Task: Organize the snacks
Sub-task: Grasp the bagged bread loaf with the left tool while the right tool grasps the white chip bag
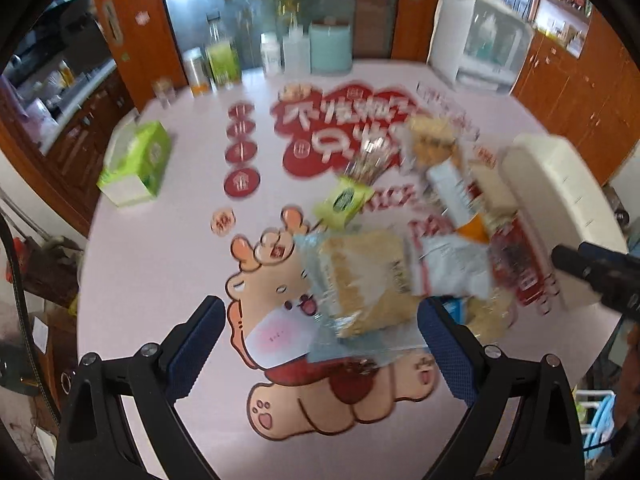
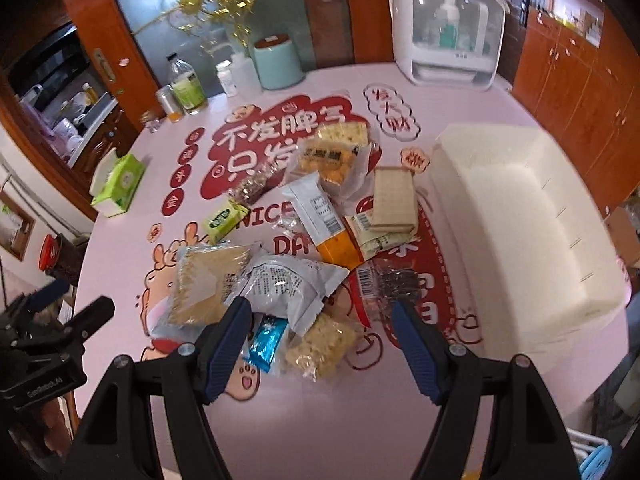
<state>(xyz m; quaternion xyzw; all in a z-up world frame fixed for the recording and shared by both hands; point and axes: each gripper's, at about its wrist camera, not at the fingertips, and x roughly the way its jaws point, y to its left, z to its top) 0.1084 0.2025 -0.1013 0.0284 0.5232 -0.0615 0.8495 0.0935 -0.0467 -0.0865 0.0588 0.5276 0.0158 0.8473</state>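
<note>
A pile of snack packets lies on the pink table mat: a clear cracker pack (image 2: 208, 284), a grey foil bag (image 2: 288, 284), a white-and-orange packet (image 2: 324, 220), a wafer pack (image 2: 394, 198), a blue bar (image 2: 266, 340) and a small green packet (image 2: 224, 218). A white bin (image 2: 528, 216) stands to the right. My right gripper (image 2: 320, 316) is open, just above the near edge of the pile. My left gripper (image 1: 320, 312) is open, with the cracker pack (image 1: 360, 276) between its fingers; the view is blurred. Neither holds anything.
A green tissue box (image 1: 136, 164) sits at the table's left edge. Bottles and a mint canister (image 2: 278, 62) stand along the back. A white appliance (image 2: 444, 24) is at the back right. Wooden cabinets surround the table.
</note>
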